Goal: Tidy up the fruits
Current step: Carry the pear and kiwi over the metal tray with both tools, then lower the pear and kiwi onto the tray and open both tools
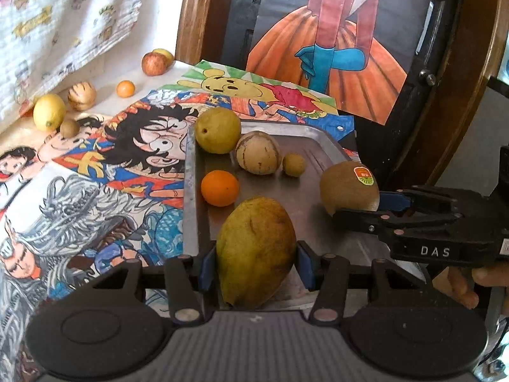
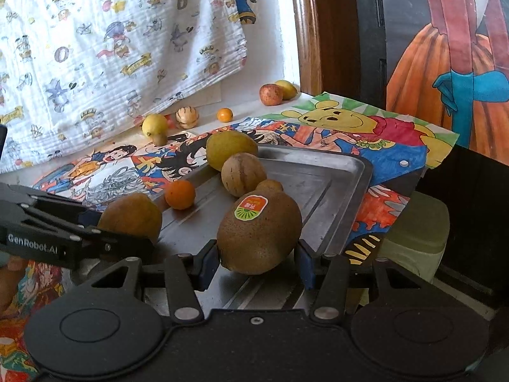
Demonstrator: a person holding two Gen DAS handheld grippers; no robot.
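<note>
Gripping a mango [image 1: 256,251] over the tray's [image 1: 313,146] near edge, the left claw [image 1: 254,267] is part-closed on it; right of that, the right claw [image 2: 258,259] pinches a kiwi [image 2: 259,230] over the tray. Released too high, either could roll off the shallow rim.

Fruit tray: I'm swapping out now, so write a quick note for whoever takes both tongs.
Left tongs: shut on the yellow-green mango, low over the metal tray.
Right tongs: shut on the brown stickered kiwi, also over the tray.
Done: orange, striped melon, yellow-green round fruit and a small tan fruit lie on the tray.
Left: set both down, then fetch the fruits by the white cloth.
</note>
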